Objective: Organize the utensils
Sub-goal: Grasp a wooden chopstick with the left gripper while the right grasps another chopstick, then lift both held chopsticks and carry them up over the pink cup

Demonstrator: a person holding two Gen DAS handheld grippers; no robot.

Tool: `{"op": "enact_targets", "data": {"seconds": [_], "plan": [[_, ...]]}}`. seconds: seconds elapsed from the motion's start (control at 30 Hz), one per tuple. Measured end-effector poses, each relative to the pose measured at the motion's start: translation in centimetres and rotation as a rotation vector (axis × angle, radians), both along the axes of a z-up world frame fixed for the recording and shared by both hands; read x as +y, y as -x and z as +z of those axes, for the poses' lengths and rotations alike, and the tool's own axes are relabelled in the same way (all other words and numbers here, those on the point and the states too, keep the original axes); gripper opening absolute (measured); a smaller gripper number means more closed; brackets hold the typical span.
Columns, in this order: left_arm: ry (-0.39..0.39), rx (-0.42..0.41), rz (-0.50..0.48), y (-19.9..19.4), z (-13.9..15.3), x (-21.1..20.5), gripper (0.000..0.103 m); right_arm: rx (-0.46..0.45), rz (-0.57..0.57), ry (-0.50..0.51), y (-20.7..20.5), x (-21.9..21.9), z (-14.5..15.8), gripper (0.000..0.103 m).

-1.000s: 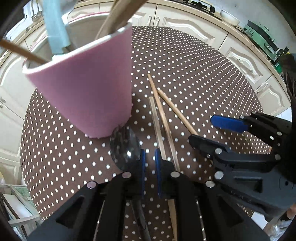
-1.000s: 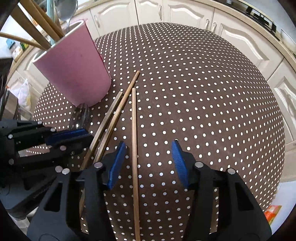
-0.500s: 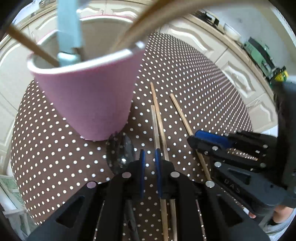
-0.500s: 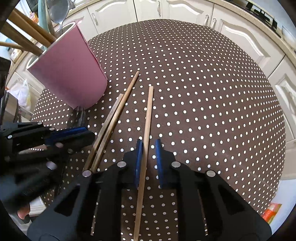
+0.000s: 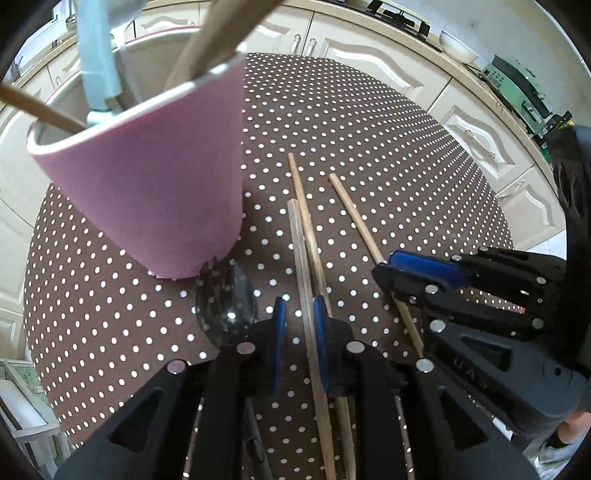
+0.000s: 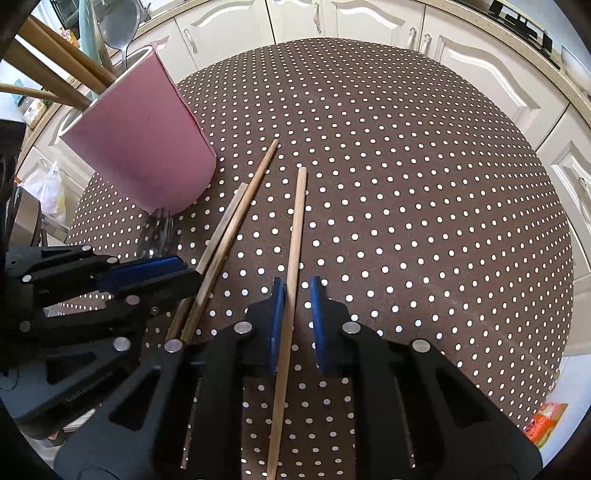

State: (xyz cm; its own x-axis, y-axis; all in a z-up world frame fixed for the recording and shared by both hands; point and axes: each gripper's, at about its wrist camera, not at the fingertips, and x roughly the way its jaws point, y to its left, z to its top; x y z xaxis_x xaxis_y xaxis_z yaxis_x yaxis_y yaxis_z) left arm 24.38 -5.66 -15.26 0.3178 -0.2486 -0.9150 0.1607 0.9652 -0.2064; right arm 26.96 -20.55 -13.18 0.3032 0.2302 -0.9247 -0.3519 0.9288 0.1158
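As both jaws reopen slightly, chopstick (image 6: pixel 291 258) released, holder (image 5: pixel 155 184) nearer

The desk (image 6: pixel 406 184) wears a dark brown cloth patterned with small white dots. At its ten o'clock side the holder (image 6: pixel 144 147) is matte pink with a pale rim, and a light blue handle (image 5: pixel 96 55) rises out of it among tan wooden ones. The loose chopsticks (image 6: pixel 236 229) are light brown wood. The spoon (image 5: pixel 226 302) is shiny silver-grey. Both grippers are black with blue pads on the fingers (image 6: pixel 277 314). The cabinets (image 6: pixel 369 18) behind are cream.
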Motion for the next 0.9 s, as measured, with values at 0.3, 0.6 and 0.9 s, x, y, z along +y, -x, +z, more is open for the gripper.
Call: {"op": "enact_targets", "data": {"seconds": [0.3,0.6,0.9], "plan": [[-0.024,-0.061,-0.001,-1.1,-0.6,-1.5,0.006,-0.004,0.003,0.021,0.1,0.4,0.0,0.009],[0.028,-0.271,-0.045,3.4,4.0,-1.2,0.006,-0.110,-0.058,-0.100,2.4,-2.1,2.5,0.006],[0.097,-0.505,-0.079,8.8,10.0,0.0,0.006,-0.327,-0.110,-0.274,8.0,-4.7,8.2,0.006]]}}
